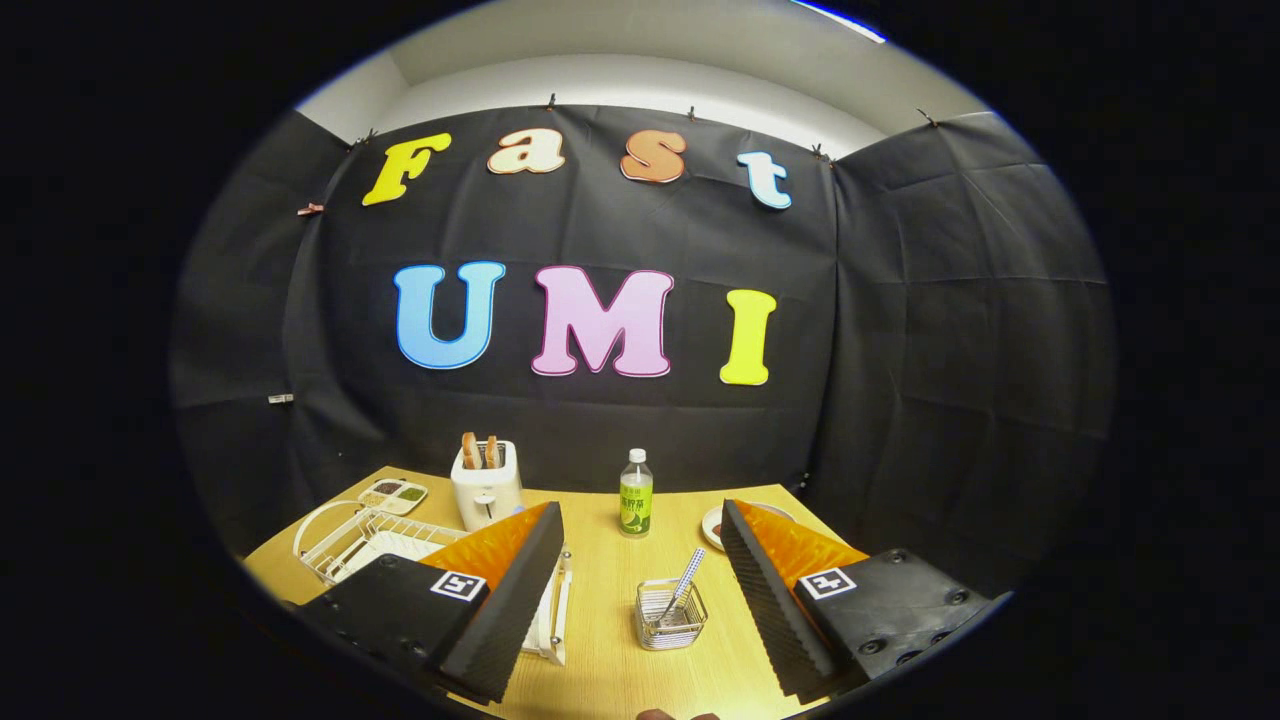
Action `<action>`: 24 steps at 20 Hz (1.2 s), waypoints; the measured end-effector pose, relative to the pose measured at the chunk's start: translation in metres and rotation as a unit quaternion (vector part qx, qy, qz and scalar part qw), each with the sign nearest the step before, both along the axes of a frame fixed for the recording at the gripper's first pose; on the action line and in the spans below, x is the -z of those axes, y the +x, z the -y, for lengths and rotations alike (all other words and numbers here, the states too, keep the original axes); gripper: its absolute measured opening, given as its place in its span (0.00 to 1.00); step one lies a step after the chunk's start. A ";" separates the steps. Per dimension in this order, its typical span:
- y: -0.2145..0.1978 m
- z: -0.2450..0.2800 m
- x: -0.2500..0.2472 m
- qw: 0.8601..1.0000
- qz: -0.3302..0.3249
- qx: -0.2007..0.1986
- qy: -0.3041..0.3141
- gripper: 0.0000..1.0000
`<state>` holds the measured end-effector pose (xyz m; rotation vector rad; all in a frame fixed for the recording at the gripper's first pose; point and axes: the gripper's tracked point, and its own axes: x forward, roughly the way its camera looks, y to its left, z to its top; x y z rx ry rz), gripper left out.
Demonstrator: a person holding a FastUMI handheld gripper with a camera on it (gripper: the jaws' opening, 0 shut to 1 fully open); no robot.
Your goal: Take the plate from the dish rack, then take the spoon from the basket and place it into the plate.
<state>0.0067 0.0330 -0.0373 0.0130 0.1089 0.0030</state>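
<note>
Holding the fingers (640, 600) spread wide and empty, you need the white wire dish rack (350, 540) behind your left finger.

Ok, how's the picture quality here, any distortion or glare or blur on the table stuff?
Gripper view: strong fisheye bending, so the table edge and the cloth wall curve; lighting is even and warm, with no harsh glare on the bottle or toaster; the wire basket with the spoon is sharp between the open gripper fingers; the dish rack looks slightly soft.
</note>
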 end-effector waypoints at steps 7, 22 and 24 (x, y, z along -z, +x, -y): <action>0.018 -0.030 -0.002 0.999 -0.009 -0.034 -0.026 0.97; 0.128 -0.122 0.112 0.976 -0.200 -0.071 -0.054 0.96; 0.131 -0.121 0.140 0.966 -0.249 -0.063 -0.038 0.93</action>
